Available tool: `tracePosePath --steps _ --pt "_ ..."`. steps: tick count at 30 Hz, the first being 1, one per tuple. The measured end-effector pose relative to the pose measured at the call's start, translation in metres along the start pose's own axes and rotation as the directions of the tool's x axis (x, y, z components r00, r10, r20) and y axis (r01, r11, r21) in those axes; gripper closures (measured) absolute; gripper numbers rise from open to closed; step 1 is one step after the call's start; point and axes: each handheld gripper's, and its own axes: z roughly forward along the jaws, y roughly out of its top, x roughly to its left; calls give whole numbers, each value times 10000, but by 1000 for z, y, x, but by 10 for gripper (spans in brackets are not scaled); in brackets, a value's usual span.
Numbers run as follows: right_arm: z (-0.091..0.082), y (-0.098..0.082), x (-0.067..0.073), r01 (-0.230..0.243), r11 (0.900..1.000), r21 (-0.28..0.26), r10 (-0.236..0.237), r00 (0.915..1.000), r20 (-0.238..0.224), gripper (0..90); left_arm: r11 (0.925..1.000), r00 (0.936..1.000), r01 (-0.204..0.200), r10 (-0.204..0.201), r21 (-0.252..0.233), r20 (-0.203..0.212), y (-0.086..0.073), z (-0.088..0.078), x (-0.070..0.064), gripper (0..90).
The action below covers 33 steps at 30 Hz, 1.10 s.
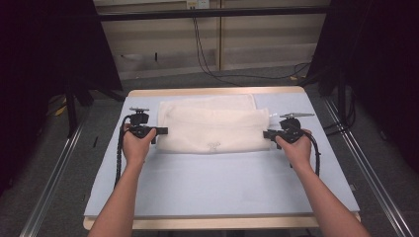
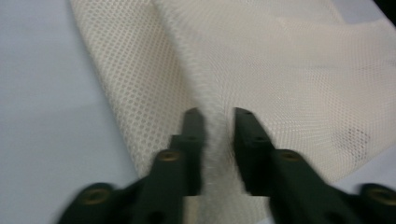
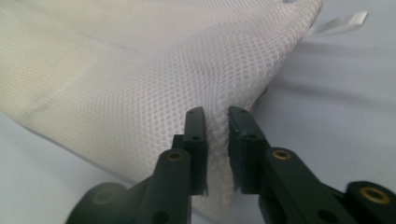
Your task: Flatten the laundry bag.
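A cream mesh cloth (image 1: 210, 126) lies folded across the far half of the blue-grey table mat (image 1: 217, 182). My left gripper (image 1: 159, 131) pinches the cloth's left edge, and in the left gripper view a ridge of mesh (image 2: 280, 70) sits squeezed between the left gripper (image 2: 218, 113) jaws. My right gripper (image 1: 267, 134) holds the cloth's right edge; in the right gripper view the mesh cloth (image 3: 140, 70) bunches between the right gripper (image 3: 215, 112) jaws. A small dark mark (image 1: 213, 145) shows near the cloth's front edge.
A white ribbon tab (image 3: 338, 22) sticks out from the cloth's far corner. The table's wooden rim (image 1: 217, 91) runs along the back. Black cables (image 1: 207, 59) trail on the floor behind, and metal rails (image 1: 49, 182) flank both sides.
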Motion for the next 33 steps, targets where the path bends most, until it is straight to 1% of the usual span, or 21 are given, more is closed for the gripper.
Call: tracePosePath --steps 1,3,5,7,8,9,10,11,12,14,15,16,18,20,24,26,28,30,31,32,33 --pt "-3 -1 1 9 10000 -5 -9 9999 -136 835 9998 9999 -37 34 207 160 -1 -3 -1 825" --pt "-5 -1 1 111 9998 136 -109 9997 -204 845 9997 9998 -90 86 219 198 -3 -6 -2 835" --pt "-13 -4 6 655 9977 148 -653 9977 -166 856 9988 9992 -167 149 461 380 -11 -17 -3 844" --pt "-17 -10 9 876 9961 128 -873 9960 -203 857 9989 9990 -173 155 434 409 -15 -20 -5 848" --pt "-19 -14 11 1123 9935 160 -1121 9936 -147 857 9995 9984 -204 189 262 537 -25 -27 -5 849" --pt "-19 -14 11 1123 9935 160 -1121 9936 -147 857 9995 9984 -204 189 262 537 -25 -27 -5 852" --pt "-21 -18 12 1288 9915 196 -1287 9917 -40 858 9993 9985 -219 203 294 510 -31 -28 -6 852" --pt "-25 -28 12 1431 9894 254 -1430 9897 -35 858 9994 9978 -144 122 323 659 -44 -32 -4 853" --pt "-25 -28 12 1431 9894 254 -1430 9897 -35 858 9994 9978 -144 122 323 659 -44 -32 -4 853" --pt "-32 -41 12 1399 9900 191 -1396 9901 -146 857 9994 9973 -144 122 305 720 -59 -33 -5 854" --pt "-32 -41 12 1399 9900 191 -1396 9901 -146 857 9993 9971 -173 146 346 748 -65 -33 -5 854" --pt "-35 -46 14 1536 9879 202 -1532 9880 -215 853 9992 9969 -170 143 349 776 -75 -33 -6 854" --pt "-36 -47 17 1616 9861 384 -1610 9868 -189 853 9985 9969 -239 202 487 764 -78 -33 -5 853" --pt "-37 -48 20 1622 9859 422 -1617 9867 -154 850 9995 9969 -43 18 318 789 -83 -34 -5 851" --pt "-38 -50 19 1618 9860 413 -1610 9867 -213 849 9992 9966 -91 59 394 822 -88 -35 -8 848" --pt "-37 -52 18 1560 9866 468 -1546 9875 -319 849 9987 9960 184 -225 481 865 -84 -36 -7 836" --pt "-35 -50 16 1601 9857 518 -1579 9865 -441 849 9979 9960 433 -469 484 756 -77 -34 -5 755" --pt "-34 -48 15 1638 9848 577 -1612 9858 -475 848 9977 9963 660 -650 -153 557 -68 -30 -5 611" --pt "-34 -47 15 1681 9841 582 -1653 9850 -498 847 9946 9932 1003 -984 -280 627 -63 -27 -5 576" --pt "-34 -48 14 1650 9844 606 -1618 9853 -544 845 9938 9931 1021 -993 -442 617 -56 -21 -3 490" --pt "-34 -48 14 1650 9844 606 -1618 9853 -544 845 9938 9931 1021 -993 -442 617 -56 -21 -3 477"
